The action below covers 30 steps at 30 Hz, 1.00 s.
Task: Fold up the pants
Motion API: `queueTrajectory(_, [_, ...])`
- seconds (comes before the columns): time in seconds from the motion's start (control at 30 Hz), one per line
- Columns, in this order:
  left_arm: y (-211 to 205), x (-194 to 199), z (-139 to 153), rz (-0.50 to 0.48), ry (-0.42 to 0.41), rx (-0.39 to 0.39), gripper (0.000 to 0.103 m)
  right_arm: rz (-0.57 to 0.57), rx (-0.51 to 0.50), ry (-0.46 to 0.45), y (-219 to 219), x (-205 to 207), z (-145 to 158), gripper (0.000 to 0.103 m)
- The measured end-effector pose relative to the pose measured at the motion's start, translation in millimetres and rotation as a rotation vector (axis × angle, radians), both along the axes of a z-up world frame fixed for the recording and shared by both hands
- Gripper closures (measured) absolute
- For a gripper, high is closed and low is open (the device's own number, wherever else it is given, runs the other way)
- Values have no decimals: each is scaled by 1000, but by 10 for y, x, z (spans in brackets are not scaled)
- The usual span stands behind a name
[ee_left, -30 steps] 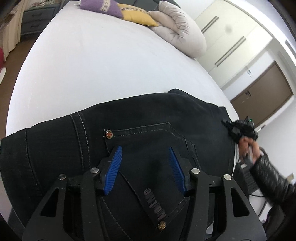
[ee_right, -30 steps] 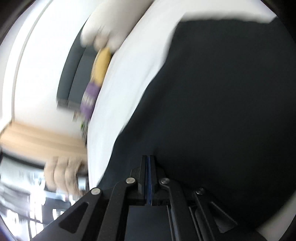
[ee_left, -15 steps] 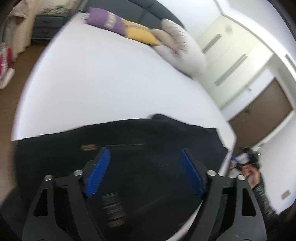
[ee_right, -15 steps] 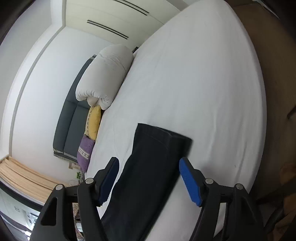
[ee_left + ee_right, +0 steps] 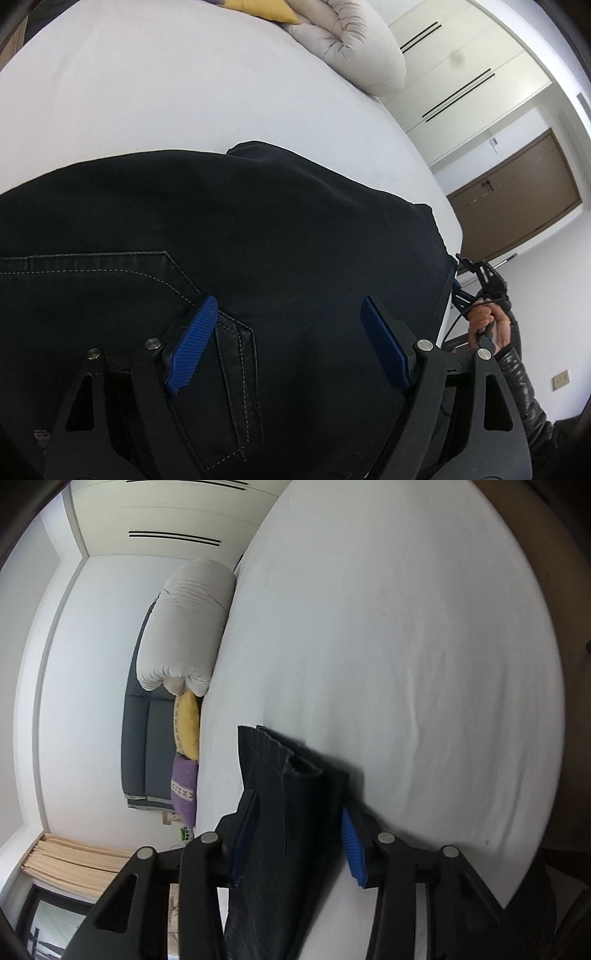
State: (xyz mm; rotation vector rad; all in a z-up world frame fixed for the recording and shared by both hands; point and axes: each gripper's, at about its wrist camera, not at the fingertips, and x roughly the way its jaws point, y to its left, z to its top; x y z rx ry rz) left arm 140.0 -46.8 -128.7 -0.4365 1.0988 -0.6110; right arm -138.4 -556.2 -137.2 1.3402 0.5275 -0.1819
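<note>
Pants (image 5: 258,229) folded on bed (image 5: 147,92), left hand-held gripper (image 5: 288,343) spread above them, right hand-held gripper (image 5: 295,845) spread, straddling hem.

No readable text, label or number anywhere.

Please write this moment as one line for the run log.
task: fold pants | left tool: open above black pants | right tool: open around pants' end | surface: white bed | pants: partly folded

Both wrist views sit close above the pants (image 5: 258,229), facing across the bed (image 5: 406,646) they share.
</note>
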Motion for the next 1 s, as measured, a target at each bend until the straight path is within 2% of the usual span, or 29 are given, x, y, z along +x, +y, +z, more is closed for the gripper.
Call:
queueTrajectory(0.23, [9,-24,-74,-6,0,1,24,22,3,-23,-36,96,-5,58])
queueTrajectory(0.33, [52,-58,-109,-5,0,-1,24,36,-10,-6,-67,151,-6,73])
queueTrajectory(0.4, [66,-55,-110,-4,1,-6,24,45,-2,4,-94,164,-25,88])
queueTrajectory(0.5, [99,-60,-99,-2,3,-12,24,55,-5,11,-121,184,-49,91])
queueTrajectory(0.67, [164,-70,-109,1,4,-23,24,44,-90,53,-52,164,94,91])
queueTrajectory(0.77, [261,-62,-101,7,7,-40,24,71,-201,80,130,241,323,91])
queueTrajectory(0.8, [269,-66,-101,8,6,-41,24,113,-274,85,276,300,465,91])
queueTrajectory(0.9, [307,-73,-99,14,-2,-48,24,293,-533,107,951,491,869,91])
queueTrajectory(1.0, [350,-98,-91,30,-10,-69,24,516,-843,111,1979,569,1098,91])
